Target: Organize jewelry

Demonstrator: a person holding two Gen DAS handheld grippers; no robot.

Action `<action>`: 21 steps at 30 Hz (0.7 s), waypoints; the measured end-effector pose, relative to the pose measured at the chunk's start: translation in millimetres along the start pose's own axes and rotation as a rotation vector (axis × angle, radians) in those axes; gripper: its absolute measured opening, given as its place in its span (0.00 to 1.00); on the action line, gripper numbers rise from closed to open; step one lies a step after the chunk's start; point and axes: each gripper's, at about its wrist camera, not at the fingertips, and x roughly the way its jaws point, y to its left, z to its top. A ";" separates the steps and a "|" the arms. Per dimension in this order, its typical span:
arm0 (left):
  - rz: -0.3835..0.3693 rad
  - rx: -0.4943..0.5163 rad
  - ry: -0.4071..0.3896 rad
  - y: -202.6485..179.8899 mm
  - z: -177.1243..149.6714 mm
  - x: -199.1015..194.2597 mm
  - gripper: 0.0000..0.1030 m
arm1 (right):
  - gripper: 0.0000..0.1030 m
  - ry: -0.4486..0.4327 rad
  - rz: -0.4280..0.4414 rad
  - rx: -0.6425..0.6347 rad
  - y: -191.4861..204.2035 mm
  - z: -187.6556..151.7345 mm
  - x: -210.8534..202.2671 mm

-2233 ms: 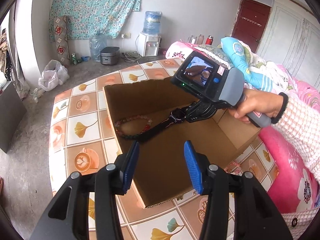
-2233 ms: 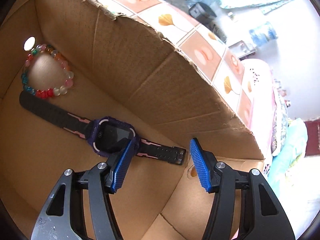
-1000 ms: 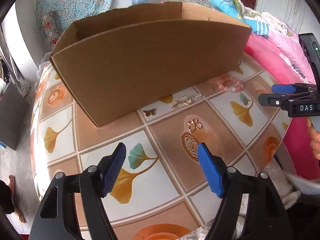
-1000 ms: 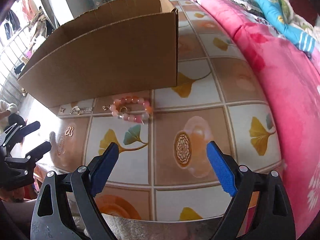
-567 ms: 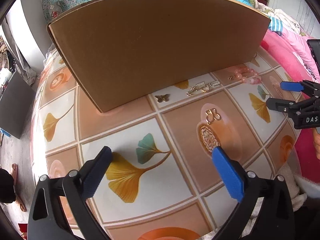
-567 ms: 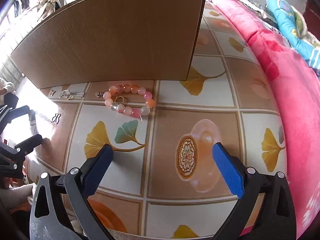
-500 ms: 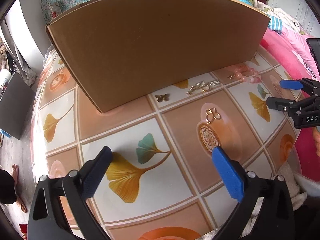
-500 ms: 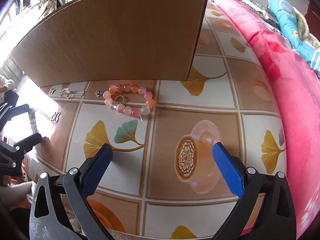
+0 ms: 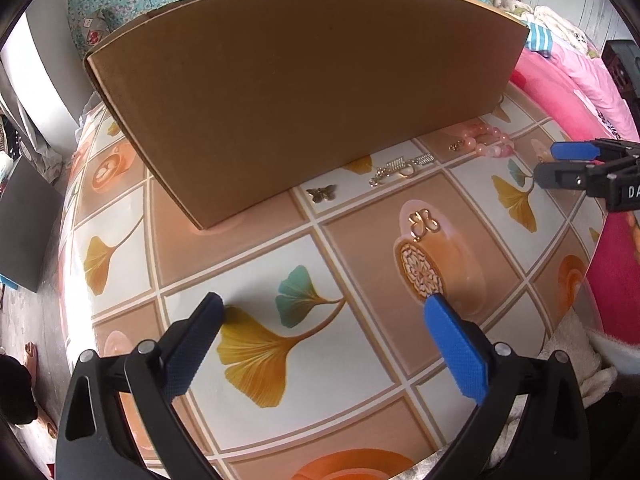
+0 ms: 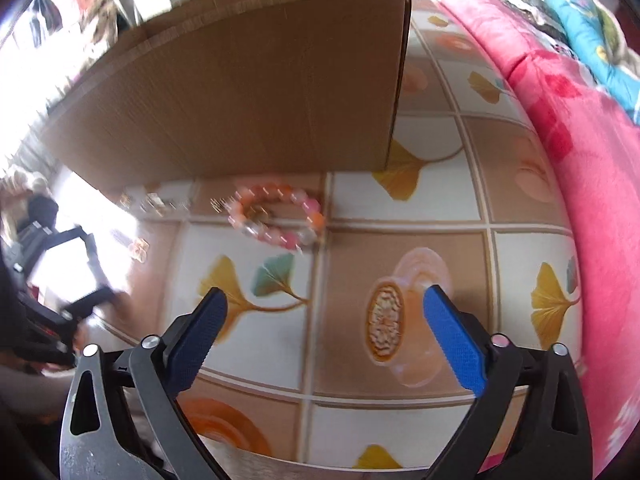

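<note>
Moved: you swung right gripper (image 10: 322, 320) toward bracelet (image 10: 276, 216).
Grippers: both spread, left (image 9: 320, 336) too.
Bracelet: light, loose; pinch one side.

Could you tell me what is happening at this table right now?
A person is sorting jewelry with a handheld gripper in each hand. At this moment both the left gripper and the right gripper are open, empty, and held above the tiled table. A pink bead bracelet, a butterfly charm, a gold clip and a silver chain piece lie loose on the table in front of the cardboard box.
</note>
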 end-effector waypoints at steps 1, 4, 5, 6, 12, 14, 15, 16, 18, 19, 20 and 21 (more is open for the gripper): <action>0.007 -0.011 -0.013 4.7 0.1 -2.1 0.96 | 0.83 -0.030 0.019 0.005 3.4 1.1 -4.1; -0.021 -0.063 -0.065 19.7 -0.8 -10.7 0.95 | 0.75 -0.095 0.103 0.003 17.9 3.2 -9.4; -0.019 -0.075 -0.077 22.9 -0.9 -12.3 0.94 | 0.71 -0.105 0.131 -0.003 22.6 3.6 -9.4; -0.016 -0.087 -0.094 25.9 -1.0 -14.3 0.92 | 0.69 -0.113 0.166 -0.015 29.8 4.3 -7.9; -0.054 -0.134 -0.134 30.1 -2.3 -14.9 0.74 | 0.51 -0.102 0.226 -0.195 79.8 6.1 11.2; -0.070 -0.142 -0.143 29.5 -2.6 -13.8 0.69 | 0.49 -0.109 0.222 -0.288 92.2 5.9 16.3; -0.083 -0.147 -0.143 29.6 -2.9 -12.9 0.66 | 0.49 -0.111 0.216 -0.333 95.7 7.9 20.0; -0.087 -0.150 -0.139 29.6 -3.2 -11.7 0.64 | 0.48 -0.103 0.213 -0.360 97.7 8.7 23.9; -0.077 -0.143 -0.143 28.8 -3.6 -11.3 0.60 | 0.45 -0.085 0.206 -0.401 98.9 16.2 32.2; -0.076 -0.137 -0.145 28.5 -3.6 -11.7 0.59 | 0.43 -0.077 0.205 -0.413 100.2 19.0 34.8; -0.075 -0.135 -0.146 28.7 -4.4 -12.3 0.57 | 0.41 -0.071 0.209 -0.422 102.4 17.6 34.9; -0.074 -0.136 -0.148 29.0 -4.7 -12.7 0.55 | 0.41 -0.066 0.212 -0.429 104.6 19.1 35.8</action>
